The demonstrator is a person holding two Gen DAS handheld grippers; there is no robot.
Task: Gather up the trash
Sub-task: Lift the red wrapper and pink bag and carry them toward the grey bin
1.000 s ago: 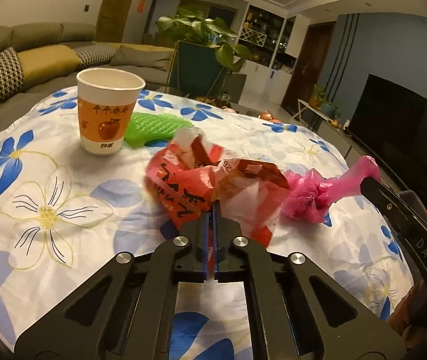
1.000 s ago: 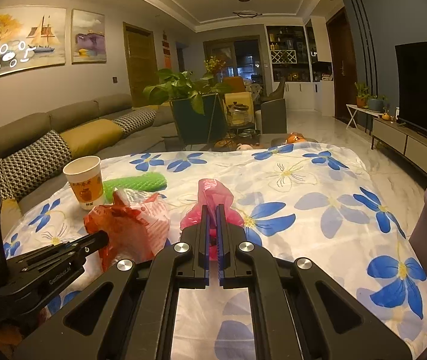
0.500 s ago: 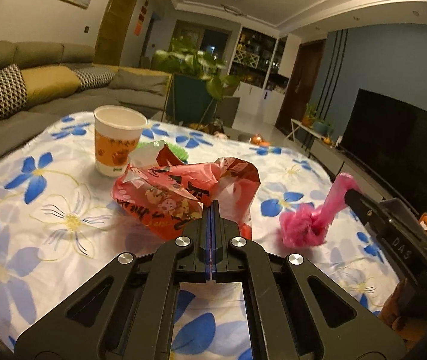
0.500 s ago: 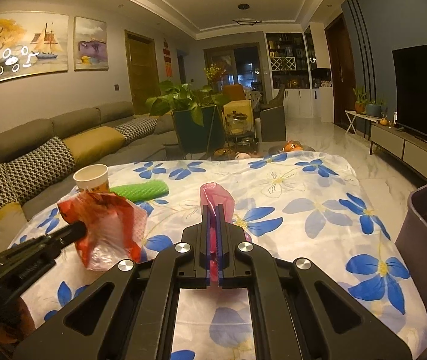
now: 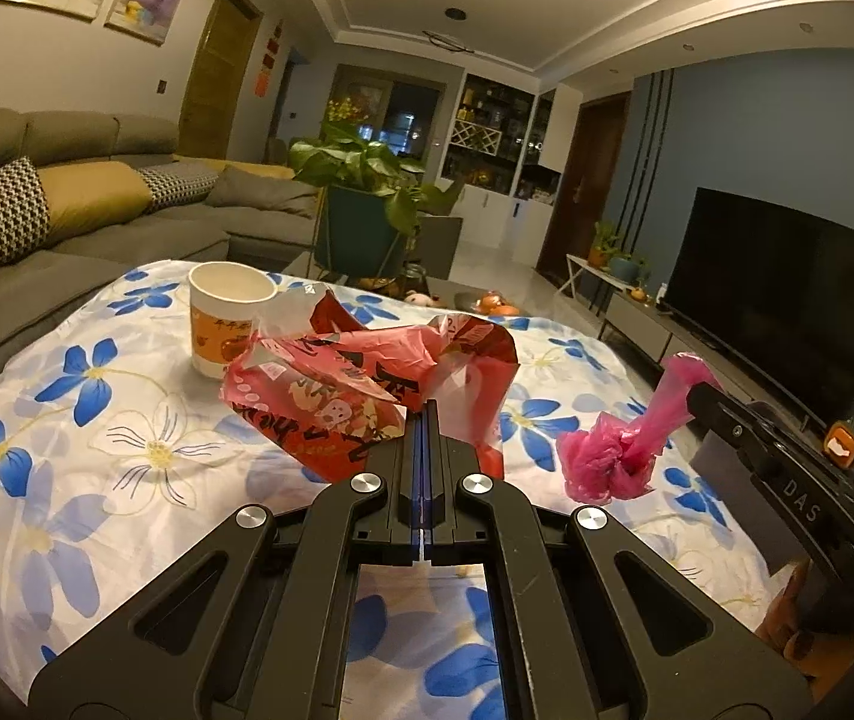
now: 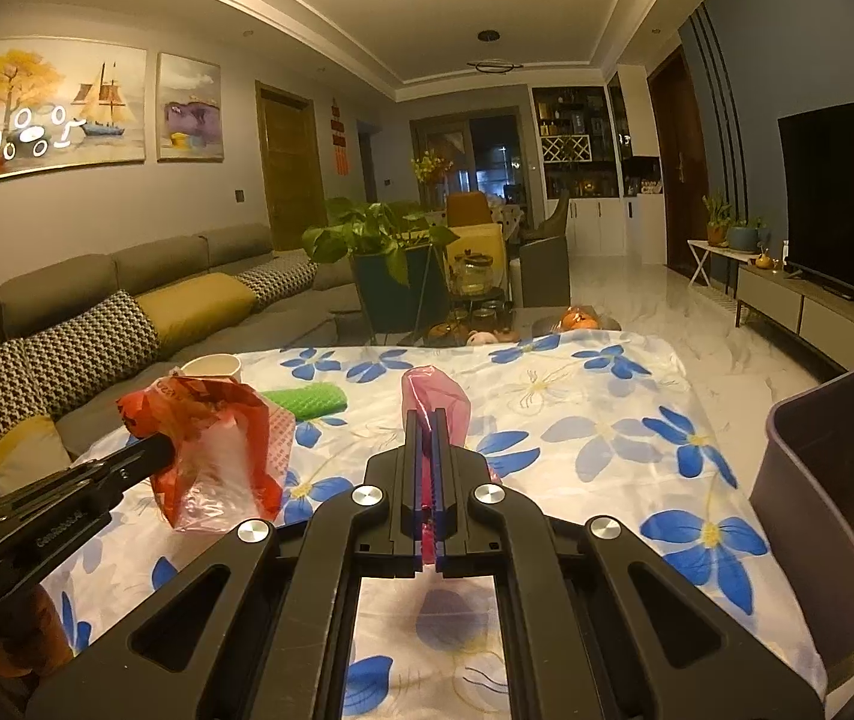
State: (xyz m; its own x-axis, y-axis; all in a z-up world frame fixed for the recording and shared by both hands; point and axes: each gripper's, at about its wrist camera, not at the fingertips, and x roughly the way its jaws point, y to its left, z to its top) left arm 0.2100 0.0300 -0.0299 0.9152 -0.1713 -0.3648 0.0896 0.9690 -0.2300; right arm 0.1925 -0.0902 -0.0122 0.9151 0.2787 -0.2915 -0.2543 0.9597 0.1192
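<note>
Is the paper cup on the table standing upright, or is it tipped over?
Upright. The paper cup stands on its base on the table, open rim facing up. What is inside cannot be told.

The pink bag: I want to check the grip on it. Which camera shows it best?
The left wrist view: the pink bag hangs whole from the right gripper, clear of the tablecloth. The right wrist view shows only its top above the shut fingers.

We see both grippers holding trash above the flowered table.

Our right gripper (image 6: pixel 425 420) pinches the pink bag (image 6: pixel 431 399) at twelve o'clock; at nine, the left gripper (image 6: pixel 164 453) clamps the red bag (image 6: pixel 219 450). A grey bin (image 6: pixel 835 480) stands at three o'clock.
</note>
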